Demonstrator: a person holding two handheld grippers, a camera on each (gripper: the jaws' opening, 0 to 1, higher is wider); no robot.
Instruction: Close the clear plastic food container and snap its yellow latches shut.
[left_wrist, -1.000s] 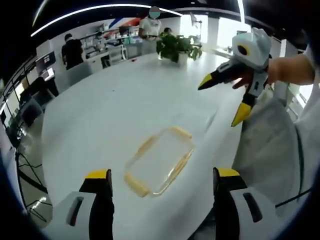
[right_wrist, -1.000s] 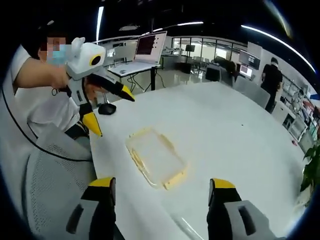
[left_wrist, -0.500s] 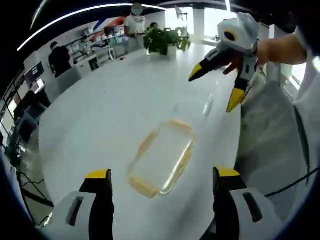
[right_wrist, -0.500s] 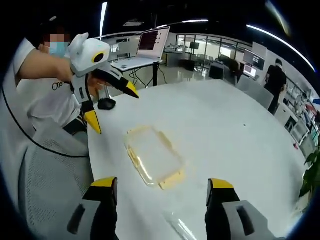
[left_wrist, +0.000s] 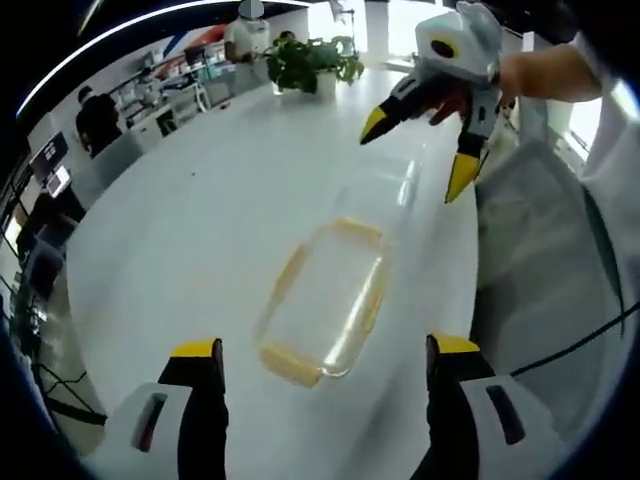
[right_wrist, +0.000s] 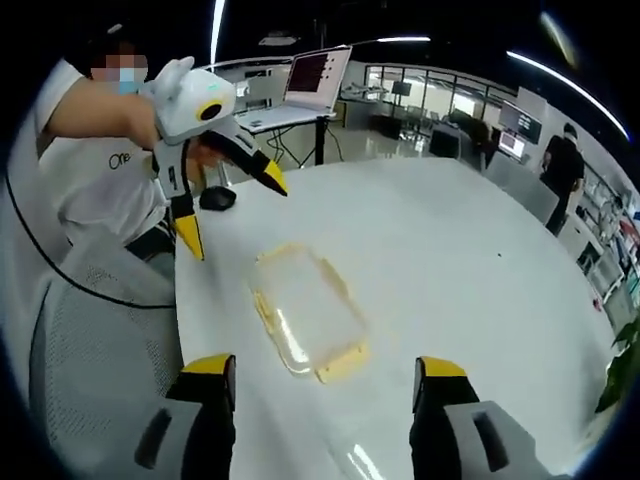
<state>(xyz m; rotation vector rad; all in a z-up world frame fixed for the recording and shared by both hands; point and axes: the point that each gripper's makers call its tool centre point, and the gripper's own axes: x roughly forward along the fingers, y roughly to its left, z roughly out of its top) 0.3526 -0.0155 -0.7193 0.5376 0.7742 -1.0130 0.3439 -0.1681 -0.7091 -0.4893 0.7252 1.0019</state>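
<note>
Left gripper view: the left tool (left_wrist: 320, 360) is hovering with jaws spread wide above the clear container (left_wrist: 322, 300), which is lying near the worktop (left_wrist: 200, 210) edge; the right tool (left_wrist: 415, 150), jaws parted, is hanging beyond it

Right gripper view: the right tool (right_wrist: 320, 375) is gaping, empty, over the container (right_wrist: 305, 310), yellow latches (right_wrist: 342, 362) showing at its ends; the left tool (right_wrist: 230, 215) is hovering apart, jaws splayed

Clear food container (right_wrist: 305, 315) with yellow latches (right_wrist: 342, 362) lies flat on white table (right_wrist: 450, 260), untouched. Right gripper (right_wrist: 325, 385) jaws spread wide below it. Left gripper (right_wrist: 225, 215), jaws apart, hovers beside container.
</note>
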